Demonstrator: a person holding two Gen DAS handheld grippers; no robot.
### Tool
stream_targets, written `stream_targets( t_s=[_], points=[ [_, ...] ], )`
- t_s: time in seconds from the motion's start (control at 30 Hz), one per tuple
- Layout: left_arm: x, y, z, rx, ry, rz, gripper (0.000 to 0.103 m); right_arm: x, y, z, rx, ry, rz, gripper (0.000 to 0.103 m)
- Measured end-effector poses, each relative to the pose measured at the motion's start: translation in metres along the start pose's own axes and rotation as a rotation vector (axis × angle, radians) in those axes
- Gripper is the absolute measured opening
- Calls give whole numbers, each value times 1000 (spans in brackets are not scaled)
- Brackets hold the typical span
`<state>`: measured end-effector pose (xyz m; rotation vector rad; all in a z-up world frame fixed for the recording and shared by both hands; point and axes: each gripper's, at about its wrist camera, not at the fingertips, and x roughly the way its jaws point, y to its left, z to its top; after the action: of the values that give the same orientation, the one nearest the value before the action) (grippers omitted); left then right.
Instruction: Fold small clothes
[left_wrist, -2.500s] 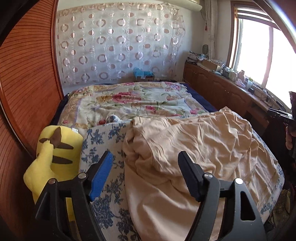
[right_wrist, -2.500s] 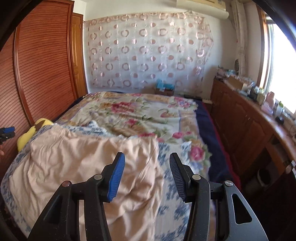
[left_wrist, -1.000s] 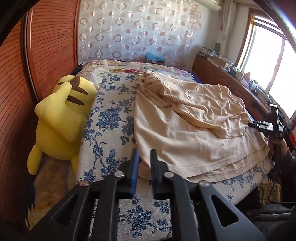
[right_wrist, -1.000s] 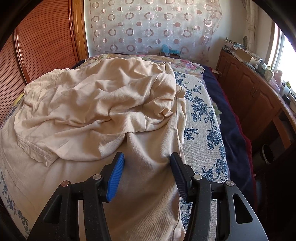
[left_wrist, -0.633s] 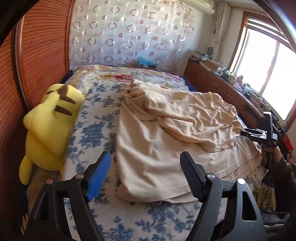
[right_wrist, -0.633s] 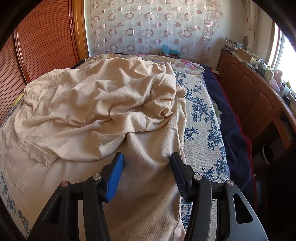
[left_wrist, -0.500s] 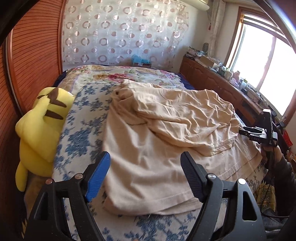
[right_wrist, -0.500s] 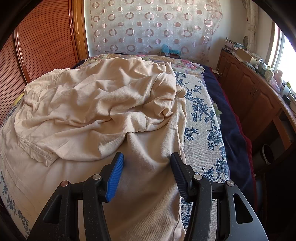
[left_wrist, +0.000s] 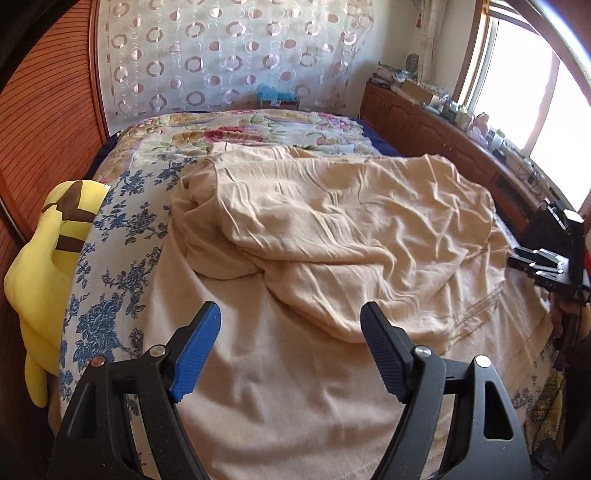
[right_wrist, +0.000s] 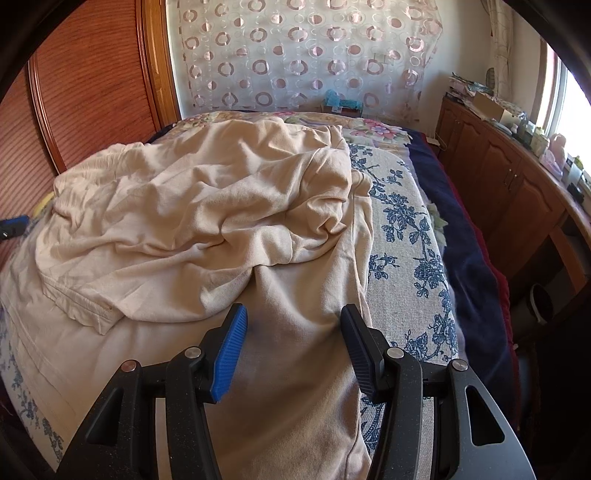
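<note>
Both grippers, left gripper (left_wrist: 290, 338) and right gripper (right_wrist: 291, 334), are hovering wide-fingered, empty, over the beige garment (left_wrist: 332, 229); each should be pinching a near hem corner squarely

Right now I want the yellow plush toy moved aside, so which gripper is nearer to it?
Left. The left gripper hangs over the beige garment, with the yellow plush toy just beyond its blue-padded side. The right gripper is at the garment's opposite side.

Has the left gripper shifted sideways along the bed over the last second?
Yes. The left gripper now hangs over the beige garment, and the yellow plush toy has slid to the view's left edge, so the gripper went right, away from it.
</note>
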<state>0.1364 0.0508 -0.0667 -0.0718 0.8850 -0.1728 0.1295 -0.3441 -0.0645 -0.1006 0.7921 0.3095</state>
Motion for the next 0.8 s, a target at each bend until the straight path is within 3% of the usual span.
stream_targets(
  t_s=[0.23,0.33,0.5,0.8],
  points=[
    [27,-4,-8,20,81,50,79,-5,-11,15,77,-31,86,52],
    [29,-7,-10,43,73,77,79,3,-14,25,103,-10,106,52],
    [33,-13,-14,72,34,96,85,20,-12,36,117,28,103,49],
    [32,-11,-13,68,35,92,87,47,-11,47,95,77,31,46]
  ],
)
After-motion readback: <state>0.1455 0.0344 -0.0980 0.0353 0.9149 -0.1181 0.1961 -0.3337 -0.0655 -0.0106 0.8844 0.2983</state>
